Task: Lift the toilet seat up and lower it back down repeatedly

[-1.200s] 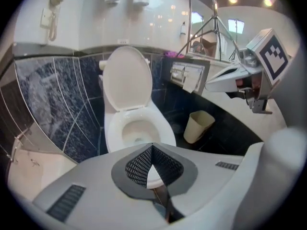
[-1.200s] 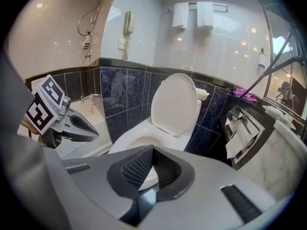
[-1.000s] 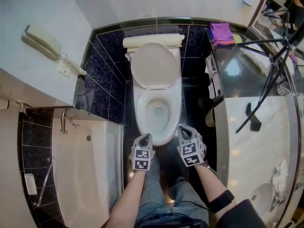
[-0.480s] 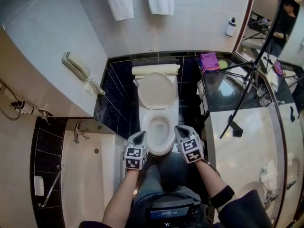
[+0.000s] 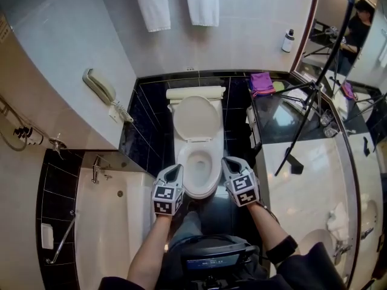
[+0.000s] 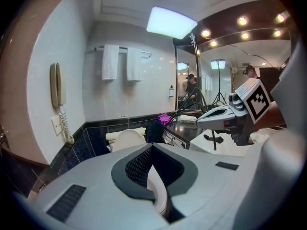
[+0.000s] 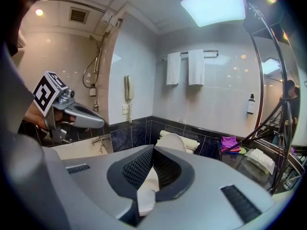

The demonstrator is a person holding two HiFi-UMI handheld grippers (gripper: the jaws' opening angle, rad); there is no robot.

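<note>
White toilet seat (image 5: 197, 118) stands raised against the tank (image 5: 195, 92), leaving the bowl (image 5: 200, 192) open below it. 2 grippers hover over the bowl's near end, the left gripper (image 5: 175, 170) by its left rim and the right gripper (image 5: 228, 162) by its right. Each has its fingers pressed together on nothing, clear of the seat.

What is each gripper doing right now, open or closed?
Left gripper: closed, holding nothing.
Right gripper: closed, holding nothing.
</note>
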